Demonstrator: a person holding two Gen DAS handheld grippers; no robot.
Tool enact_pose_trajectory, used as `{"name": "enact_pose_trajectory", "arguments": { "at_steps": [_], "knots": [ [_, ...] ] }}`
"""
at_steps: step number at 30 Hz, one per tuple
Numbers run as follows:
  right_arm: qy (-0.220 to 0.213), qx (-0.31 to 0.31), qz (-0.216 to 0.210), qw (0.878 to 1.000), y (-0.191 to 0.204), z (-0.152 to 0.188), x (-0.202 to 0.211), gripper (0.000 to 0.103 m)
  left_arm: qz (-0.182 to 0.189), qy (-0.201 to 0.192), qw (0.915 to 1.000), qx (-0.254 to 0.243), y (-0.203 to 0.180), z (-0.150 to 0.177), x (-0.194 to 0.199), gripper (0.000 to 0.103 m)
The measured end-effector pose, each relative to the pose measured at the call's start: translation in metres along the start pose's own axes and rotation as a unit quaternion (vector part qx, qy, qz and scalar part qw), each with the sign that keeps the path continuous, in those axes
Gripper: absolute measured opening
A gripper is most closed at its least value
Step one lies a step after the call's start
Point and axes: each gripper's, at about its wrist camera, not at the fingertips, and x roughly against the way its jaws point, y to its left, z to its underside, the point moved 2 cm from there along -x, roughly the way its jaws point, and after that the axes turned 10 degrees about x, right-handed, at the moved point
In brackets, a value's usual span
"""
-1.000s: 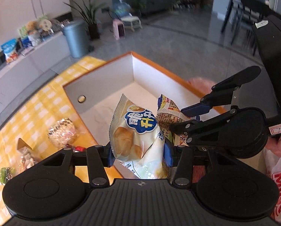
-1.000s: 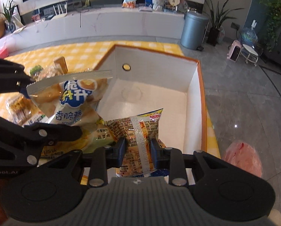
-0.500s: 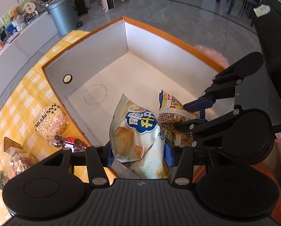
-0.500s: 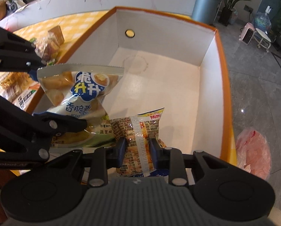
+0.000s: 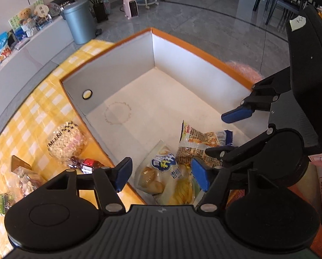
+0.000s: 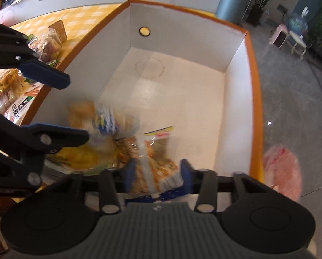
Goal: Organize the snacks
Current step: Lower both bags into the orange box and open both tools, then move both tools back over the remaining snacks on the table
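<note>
Two snack packs lie on the white floor of the orange-rimmed box, in its near corner just below both grippers. The puff pack (pale, with a blue logo) lies between and beyond the blue pads of the left gripper, whose jaws are opening and stand clear of it on both sides. Just to its right, touching it, lies the brown pack, with a clear seam down its middle in the right wrist view. There it sits between the pads of the right gripper, whose jaws are also opening; motion blur hides whether the pads touch the wrapper, though a gap shows at the right pad. Ahead of both grippers the rest of the box floor is bare, marked by a faint ring, and a round hole pierces the far-left wall. To the left of the left gripper, outside the box, a yellow checked cloth carries more snacks: a nut bag, a dark red packet and a mixed bag. To the right of the right gripper, on the grey floor beside the box, lies a pink bag.
</note>
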Motion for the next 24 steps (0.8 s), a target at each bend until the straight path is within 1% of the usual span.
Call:
{"name": "enact_pose_trajectory", "arguments": {
  "at_steps": [3, 6, 8, 11, 12, 13, 15, 18, 21, 24],
  "knots": [
    [-0.013, 0.002, 0.013, 1.000, -0.001, 0.000, 0.012, 0.060, -0.002, -0.020, 0.9998, 0.001, -0.001, 0.000, 0.016, 0.084],
    [-0.032, 0.004, 0.033, 0.999, -0.001, 0.000, 0.026, 0.063, 0.001, -0.045, 0.9990, 0.005, -0.004, 0.003, 0.035, 0.084],
    [-0.051, 0.006, 0.052, 0.997, 0.001, -0.002, 0.038, 0.067, 0.001, -0.067, 0.9977, 0.013, -0.003, 0.006, 0.048, 0.084],
    [-0.087, 0.011, 0.088, 0.992, 0.006, -0.004, 0.056, 0.071, -0.002, -0.097, 0.9947, 0.033, 0.002, 0.013, 0.063, 0.085],
    [-0.102, 0.010, 0.098, 0.990, 0.009, -0.005, 0.062, 0.073, -0.004, -0.109, 0.9933, 0.040, 0.004, 0.017, 0.067, 0.085],
    [-0.118, 0.008, 0.107, 0.987, 0.012, -0.004, 0.069, 0.075, -0.007, -0.121, 0.9915, 0.047, 0.006, 0.020, 0.071, 0.084],
    [-0.144, 0.004, 0.120, 0.982, 0.019, -0.001, 0.079, 0.075, -0.016, -0.148, 0.9868, 0.064, 0.010, 0.030, 0.081, 0.084],
    [-0.174, -0.009, 0.135, 0.975, 0.031, 0.003, 0.087, 0.076, -0.026, -0.183, 0.9782, 0.095, 0.020, 0.045, 0.094, 0.084],
    [-0.199, -0.035, 0.134, 0.970, 0.043, 0.008, 0.090, 0.077, -0.033, -0.209, 0.9682, 0.133, 0.033, 0.060, 0.105, 0.085],
    [-0.222, -0.061, 0.119, 0.966, 0.058, 0.010, 0.094, 0.077, -0.045, -0.225, 0.9599, 0.160, 0.044, 0.075, 0.113, 0.084]
  ]
}}
